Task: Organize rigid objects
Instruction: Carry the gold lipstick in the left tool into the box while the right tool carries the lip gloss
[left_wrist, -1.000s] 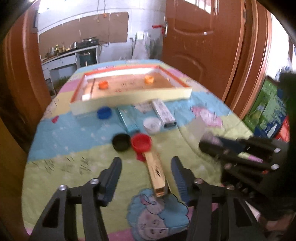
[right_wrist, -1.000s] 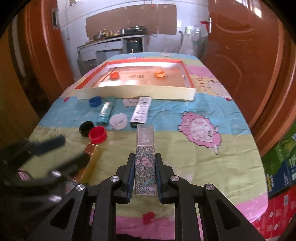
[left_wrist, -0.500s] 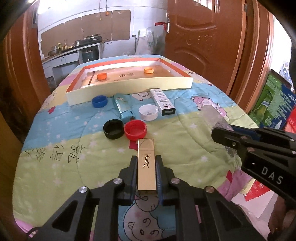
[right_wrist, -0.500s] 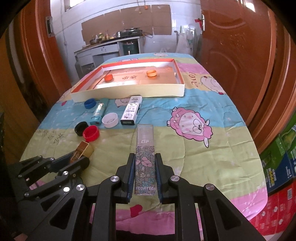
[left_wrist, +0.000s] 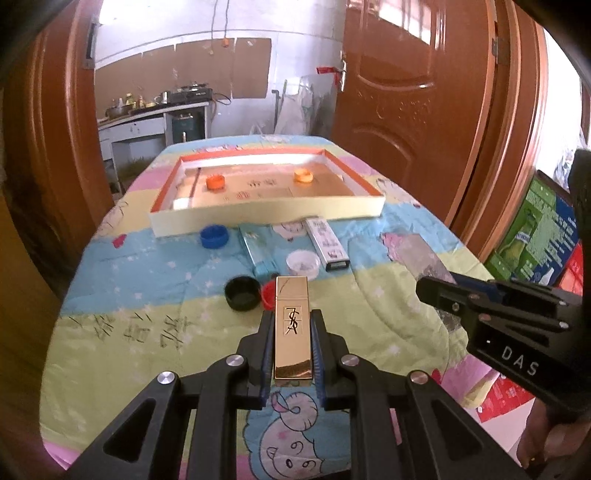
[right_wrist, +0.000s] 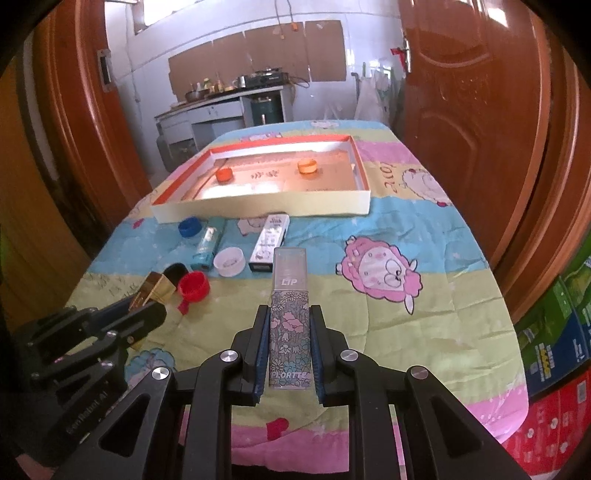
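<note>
Bright daylight floods both fisheye views, strongest from the windows above the wooden door (left_wrist: 402, 110), where the glass is blown out white. Glare streaks the gold box (left_wrist: 291, 328). Door frames bow outward toward the dark vignetted corners. Behind the tray (right_wrist: 258, 212), the far kitchen looks soft and hazy.

Near edge of quilt (right_wrist: 424, 332): bare cloth, open to either gripper.
Right half: bare up to the tray (right_wrist: 266, 210).
Left-middle band: crowded by black cap (left_wrist: 242, 293), red cap (right_wrist: 194, 286), white cap (right_wrist: 229, 261), blue cap (right_wrist: 190, 227), teal lighter (right_wrist: 208, 243), white box (right_wrist: 269, 242).
Tray wall: barrier across the far side.
Tray floor: open between two orange caps (right_wrist: 307, 166).
</note>
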